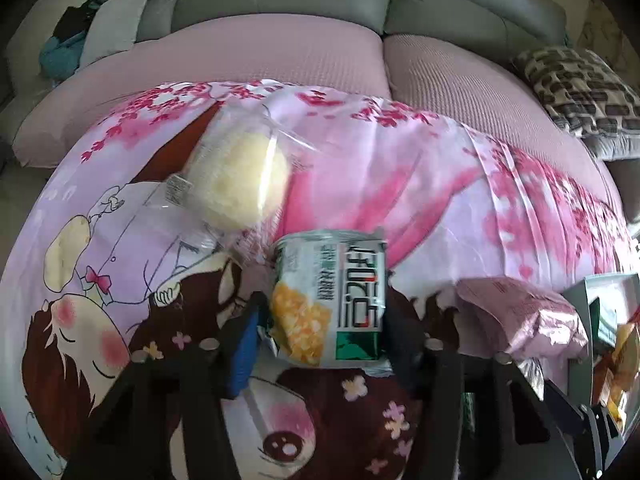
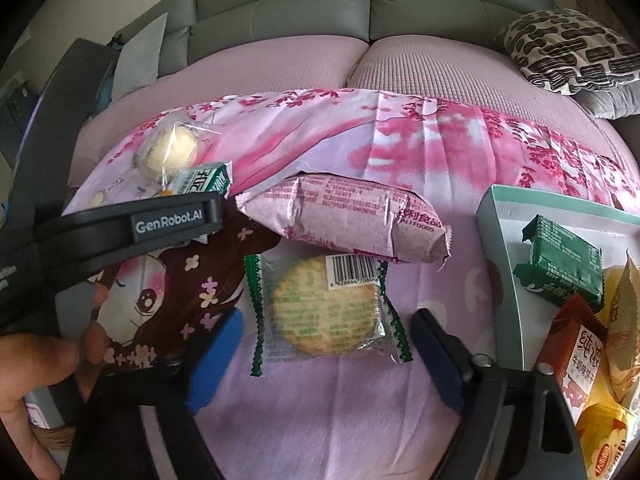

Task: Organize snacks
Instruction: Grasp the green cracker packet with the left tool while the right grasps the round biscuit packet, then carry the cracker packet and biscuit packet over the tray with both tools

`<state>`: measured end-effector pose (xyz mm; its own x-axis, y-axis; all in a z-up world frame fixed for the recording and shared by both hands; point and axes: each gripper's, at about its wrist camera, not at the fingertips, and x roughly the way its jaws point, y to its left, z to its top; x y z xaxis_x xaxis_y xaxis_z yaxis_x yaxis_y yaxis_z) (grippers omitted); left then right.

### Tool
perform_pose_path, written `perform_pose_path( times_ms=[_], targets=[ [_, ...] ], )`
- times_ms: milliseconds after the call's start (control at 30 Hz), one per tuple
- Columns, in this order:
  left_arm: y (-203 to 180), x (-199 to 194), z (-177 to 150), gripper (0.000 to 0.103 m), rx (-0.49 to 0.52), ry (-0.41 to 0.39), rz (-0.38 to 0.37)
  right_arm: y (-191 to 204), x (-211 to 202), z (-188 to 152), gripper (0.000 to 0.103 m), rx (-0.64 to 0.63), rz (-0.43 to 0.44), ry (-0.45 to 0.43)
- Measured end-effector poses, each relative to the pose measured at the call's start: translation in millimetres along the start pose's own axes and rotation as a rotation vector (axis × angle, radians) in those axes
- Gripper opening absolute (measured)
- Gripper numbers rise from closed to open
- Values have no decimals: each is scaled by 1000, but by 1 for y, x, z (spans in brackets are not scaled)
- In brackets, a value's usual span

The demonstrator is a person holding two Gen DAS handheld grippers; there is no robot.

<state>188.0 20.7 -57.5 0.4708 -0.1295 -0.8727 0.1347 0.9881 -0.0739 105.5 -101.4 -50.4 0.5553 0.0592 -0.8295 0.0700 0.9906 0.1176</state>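
Note:
My left gripper (image 1: pixel 320 320) is shut on a silver-green snack packet (image 1: pixel 328 300) with yellow corn print, held just above the cartoon cloth; the packet also shows in the right wrist view (image 2: pixel 202 180). A clear-wrapped yellow cake (image 1: pixel 236 180) lies beyond it. My right gripper (image 2: pixel 324 344) is open, its blue fingers on either side of a clear-wrapped round cracker (image 2: pixel 324 308) lying flat. A pink wrapped snack (image 2: pixel 348 216) lies just behind the cracker. A pale box (image 2: pixel 496 216) at the right holds a green packet (image 2: pixel 560 264), a red-orange packet (image 2: pixel 576 356) and yellow packets (image 2: pixel 604 436).
The pink cartoon cloth (image 2: pixel 420 152) covers the surface in front of a sofa with pink seat cushions (image 1: pixel 280 52). A patterned pillow (image 2: pixel 568 48) lies at the right and a grey pillow (image 1: pixel 116 20) at the left. The left gripper's black body (image 2: pixel 132 224) crosses the right view.

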Motion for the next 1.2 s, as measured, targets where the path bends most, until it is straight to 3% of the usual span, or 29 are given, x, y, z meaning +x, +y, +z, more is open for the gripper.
perform_pose_path(
  times_ms=[200, 467, 867, 1200],
  targets=[
    [-12, -10, -7, 52, 25, 44, 10, -1, -2, 1, 62, 3, 2, 0],
    [-1, -41, -27, 52, -23, 53, 18, -1, -12, 0, 57, 8, 28, -5],
    [-3, -117, -14, 52, -14, -134, 0, 7, -79, 4, 57, -8, 46, -146],
    [-31, -156, -6, 52, 13, -234, -61, -36, -126, 12, 57, 116, -19, -232]
  ],
)
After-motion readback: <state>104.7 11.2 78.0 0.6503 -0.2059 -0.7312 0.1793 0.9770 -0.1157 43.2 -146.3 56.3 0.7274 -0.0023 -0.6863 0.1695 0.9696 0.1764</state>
